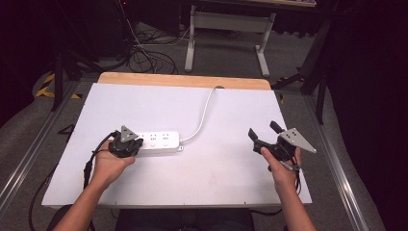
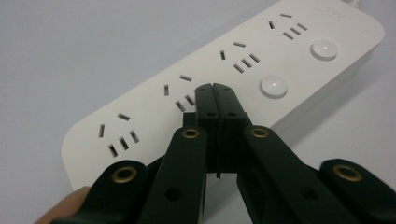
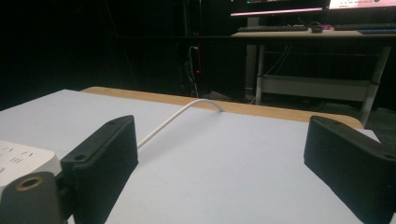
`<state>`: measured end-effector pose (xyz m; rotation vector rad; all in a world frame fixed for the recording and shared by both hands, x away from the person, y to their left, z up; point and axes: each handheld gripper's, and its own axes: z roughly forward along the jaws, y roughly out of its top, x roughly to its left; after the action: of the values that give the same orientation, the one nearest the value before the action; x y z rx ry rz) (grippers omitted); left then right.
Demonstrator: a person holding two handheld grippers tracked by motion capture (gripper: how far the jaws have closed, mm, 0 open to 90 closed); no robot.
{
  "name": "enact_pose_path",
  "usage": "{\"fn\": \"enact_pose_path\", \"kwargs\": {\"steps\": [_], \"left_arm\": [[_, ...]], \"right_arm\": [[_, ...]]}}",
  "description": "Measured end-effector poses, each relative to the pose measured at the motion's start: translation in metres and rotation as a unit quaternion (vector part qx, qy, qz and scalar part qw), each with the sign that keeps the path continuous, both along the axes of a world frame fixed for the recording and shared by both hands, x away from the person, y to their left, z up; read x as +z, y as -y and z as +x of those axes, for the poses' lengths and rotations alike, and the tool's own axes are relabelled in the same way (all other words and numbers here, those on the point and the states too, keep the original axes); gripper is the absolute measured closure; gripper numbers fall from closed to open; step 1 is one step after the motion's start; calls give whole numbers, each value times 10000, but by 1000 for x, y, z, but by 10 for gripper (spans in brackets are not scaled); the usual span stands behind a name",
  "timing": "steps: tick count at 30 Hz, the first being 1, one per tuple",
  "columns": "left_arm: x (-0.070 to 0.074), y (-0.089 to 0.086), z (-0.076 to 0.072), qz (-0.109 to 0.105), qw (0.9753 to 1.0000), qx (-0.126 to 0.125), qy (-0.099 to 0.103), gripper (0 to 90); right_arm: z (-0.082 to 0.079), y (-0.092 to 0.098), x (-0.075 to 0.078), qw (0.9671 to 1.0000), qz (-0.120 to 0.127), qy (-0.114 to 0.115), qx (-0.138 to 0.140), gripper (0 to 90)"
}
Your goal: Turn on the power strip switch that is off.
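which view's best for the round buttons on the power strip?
Left gripper view: two round white buttons show large on the power strip, just past the shut left tongs. In the high view the strip is too small to make buttons out; the right gripper view catches one corner.

Smooth white plastic power strip (image 2: 243,74); matt white board (image 1: 231,120).

power strip (image 1: 156,140) | white, four sockets, two round buttons | flat, table's left-centre | cord trails rearward
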<state>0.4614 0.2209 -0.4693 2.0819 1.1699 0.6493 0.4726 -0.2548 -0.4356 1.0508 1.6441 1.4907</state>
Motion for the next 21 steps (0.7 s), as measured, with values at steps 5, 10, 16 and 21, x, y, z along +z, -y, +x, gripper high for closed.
{"fn": "enact_pose_path", "kwargs": {"steps": [5, 10, 16, 21], "left_arm": [[0, 0, 0, -58, 10000, -1, -42, 900], [0, 0, 0, -65, 10000, 9, -58, 900], [1, 0, 1, -65, 9999, 39, -66, 900], [2, 0, 1, -99, 9999, 96, -24, 900]], "right_arm": [[1, -1, -1, 10000, -13, -16, 15, 103], [1, -3, -1, 10000, -28, -23, 22, 103], [1, -2, -1, 10000, -28, -47, 22, 103], [3, -3, -2, 10000, -80, -42, 23, 103]]}}
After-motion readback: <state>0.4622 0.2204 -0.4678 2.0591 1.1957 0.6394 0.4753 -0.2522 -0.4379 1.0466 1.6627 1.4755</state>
